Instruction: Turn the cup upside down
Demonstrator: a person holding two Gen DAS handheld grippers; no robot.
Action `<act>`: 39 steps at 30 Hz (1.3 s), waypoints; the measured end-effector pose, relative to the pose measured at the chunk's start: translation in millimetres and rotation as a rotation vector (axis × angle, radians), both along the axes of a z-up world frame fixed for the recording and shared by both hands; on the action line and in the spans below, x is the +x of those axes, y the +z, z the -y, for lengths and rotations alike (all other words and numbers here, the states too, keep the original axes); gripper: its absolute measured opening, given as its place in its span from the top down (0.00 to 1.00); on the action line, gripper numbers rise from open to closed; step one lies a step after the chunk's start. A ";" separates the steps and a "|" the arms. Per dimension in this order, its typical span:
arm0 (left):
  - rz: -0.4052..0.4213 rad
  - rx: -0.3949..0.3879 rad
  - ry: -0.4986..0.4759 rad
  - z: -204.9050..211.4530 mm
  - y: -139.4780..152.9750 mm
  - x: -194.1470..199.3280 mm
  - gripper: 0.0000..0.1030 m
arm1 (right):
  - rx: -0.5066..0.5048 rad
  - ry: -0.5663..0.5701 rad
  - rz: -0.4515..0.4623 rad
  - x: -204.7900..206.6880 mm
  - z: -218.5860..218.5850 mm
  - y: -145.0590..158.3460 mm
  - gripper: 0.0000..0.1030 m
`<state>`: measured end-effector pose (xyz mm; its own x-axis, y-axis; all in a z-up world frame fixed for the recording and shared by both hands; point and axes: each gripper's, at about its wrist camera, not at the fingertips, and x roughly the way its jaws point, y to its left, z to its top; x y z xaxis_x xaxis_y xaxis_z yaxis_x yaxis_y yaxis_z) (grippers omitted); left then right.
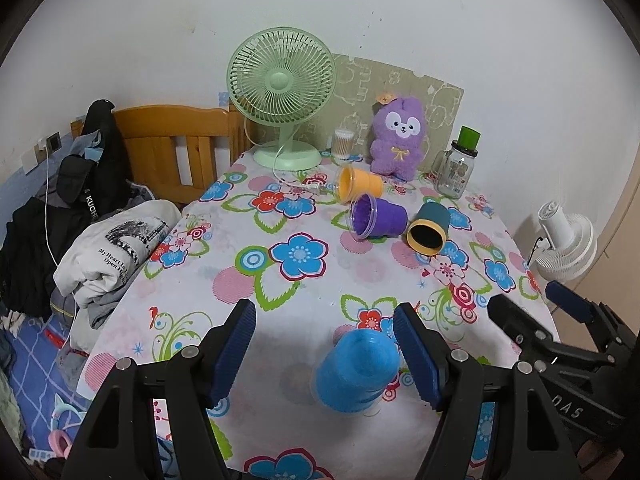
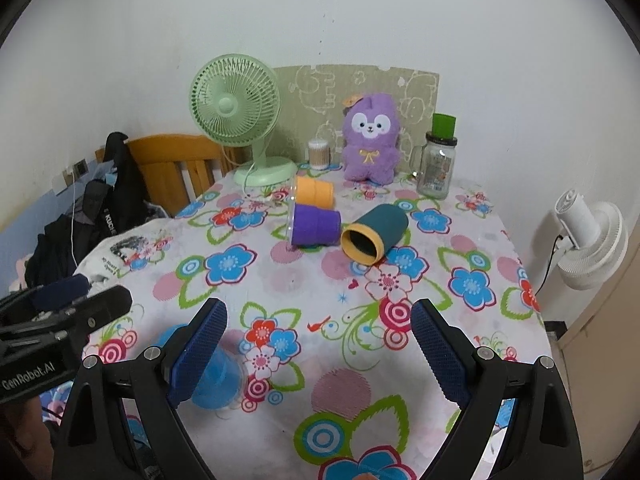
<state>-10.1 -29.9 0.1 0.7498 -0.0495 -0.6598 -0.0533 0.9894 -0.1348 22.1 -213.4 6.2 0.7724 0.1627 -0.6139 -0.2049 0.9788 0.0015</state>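
The blue cup [image 1: 357, 372] stands near the front edge of the counter [image 1: 280, 292], and appears to rest mouth-down with its closed base up, though the lower rim is hard to read. The left tool [image 1: 325, 354] hangs over it, spread wide, the cup just beside its right pad and not gripped. The right tool [image 2: 319, 350] is likewise spread and pinches nothing. Farther back, toward the middle, the purple cup [image 1: 378, 220], orange cup [image 1: 359, 185] and teal cup [image 1: 430, 226] lie on their sides. A good next grasp probably squeezes one wall squarely, lifts clear, then rotates before lowering it.
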 end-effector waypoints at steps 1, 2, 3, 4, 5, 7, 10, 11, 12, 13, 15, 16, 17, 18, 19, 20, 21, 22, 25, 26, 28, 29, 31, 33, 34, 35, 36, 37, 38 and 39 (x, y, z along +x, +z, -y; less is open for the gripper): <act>0.002 0.000 0.001 0.0 0.4 -0.3 0.28 | 0.001 -0.002 0.004 0.0 -0.3 1.9 0.08; 0.004 0.001 0.002 0.0 1.0 -0.5 0.28 | 0.001 -0.004 0.007 0.0 -0.5 3.4 0.08; 0.006 0.001 0.002 -0.5 1.8 -0.7 0.27 | 0.001 -0.007 0.008 0.0 -1.0 4.6 0.08; 0.009 0.001 0.003 -0.9 2.5 -0.9 0.27 | 0.000 -0.009 0.011 -0.3 -1.4 5.5 0.08; 0.012 0.002 0.005 -1.3 3.0 -1.4 0.26 | -0.001 -0.011 0.013 -0.4 -1.7 6.4 0.08; 0.015 0.003 0.007 -2.0 3.9 -1.8 0.26 | -0.001 -0.013 0.016 -0.4 -2.0 7.7 0.08; 0.021 0.002 0.012 -3.6 5.1 -2.7 0.25 | 0.000 -0.013 0.019 -1.3 -3.4 9.1 0.08; 0.022 0.002 0.013 -4.2 5.3 -2.6 0.25 | -0.001 -0.012 0.021 -1.5 -3.9 9.6 0.08; 0.023 0.001 0.014 -4.6 5.6 -2.8 0.25 | -0.001 -0.011 0.022 -2.1 -4.4 10.0 0.08; 0.023 0.001 0.014 -4.9 5.5 -2.8 0.25 | -0.003 -0.011 0.024 -2.6 -5.1 10.7 0.08; 0.025 -0.001 0.017 -5.9 6.2 -3.2 0.24 | -0.010 -0.011 0.031 -3.8 -6.6 12.2 0.08; 0.026 -0.003 0.018 -6.4 6.4 -3.4 0.23 | -0.013 -0.011 0.035 -4.2 -7.1 13.0 0.08; 0.027 -0.005 0.019 -6.8 6.8 -3.6 0.22 | -0.015 -0.011 0.037 -4.5 -7.6 13.8 0.08; 0.028 -0.005 0.019 -7.0 7.0 -4.0 0.22 | -0.018 -0.012 0.040 -5.3 -8.1 14.7 0.08; 0.030 -0.004 0.019 -6.8 7.2 -4.2 0.21 | -0.023 -0.013 0.046 -6.1 -9.0 15.6 0.08; 0.031 -0.004 0.016 -6.5 7.6 -4.6 0.21 | -0.025 -0.013 0.048 -6.1 -9.7 16.1 0.08; 0.032 -0.003 0.015 -6.2 7.7 -4.7 0.21 | -0.025 -0.012 0.049 -6.4 -10.1 16.6 0.08; 0.033 -0.001 0.015 -6.1 8.1 -4.8 0.21 | -0.024 -0.011 0.050 -6.8 -10.0 16.9 0.08; 0.035 0.001 0.015 -6.0 8.7 -4.9 0.20 | -0.029 -0.010 0.052 -6.9 -11.4 17.4 0.08; 0.035 0.001 0.016 -6.0 8.7 -4.5 0.19 | -0.029 -0.010 0.052 -6.8 -11.4 17.3 0.08; 0.035 0.001 0.015 -5.9 8.5 -4.7 0.19 | -0.024 -0.011 0.050 -6.8 -11.1 17.2 0.08; 0.035 0.000 0.016 -5.9 8.6 -4.6 0.18 | -0.025 -0.011 0.050 -6.8 -11.3 17.1 0.08; 0.035 0.002 0.015 -5.9 8.6 -4.9 0.17 | -0.026 -0.010 0.050 -6.8 -11.4 17.0 0.08; 0.035 0.001 0.015 -5.8 8.6 -4.7 0.17 | -0.026 -0.008 0.048 -6.6 -12.1 17.3 0.08; 0.035 0.001 0.014 -5.9 8.5 -4.8 0.16 | -0.029 -0.010 0.047 -6.5 -12.9 17.3 0.08; 0.037 0.001 0.014 -5.7 8.9 -4.9 0.16 | -0.028 -0.010 0.048 -6.5 -12.8 17.2 0.08; 0.039 0.003 0.015 -5.8 9.0 -5.1 0.16 | -0.027 -0.009 0.047 -6.4 -12.9 17.2 0.08; 0.042 0.005 0.016 -5.7 9.5 -5.5 0.16 | -0.026 -0.008 0.046 -6.4 -13.0 17.2 0.08; 0.044 0.006 0.014 -5.4 9.9 -5.6 0.15 | -0.025 -0.008 0.045 -6.4 -13.2 17.3 0.08; 0.044 0.007 0.014 -5.2 10.2 -5.2 0.15 | -0.025 -0.008 0.046 -6.0 -13.0 16.8 0.08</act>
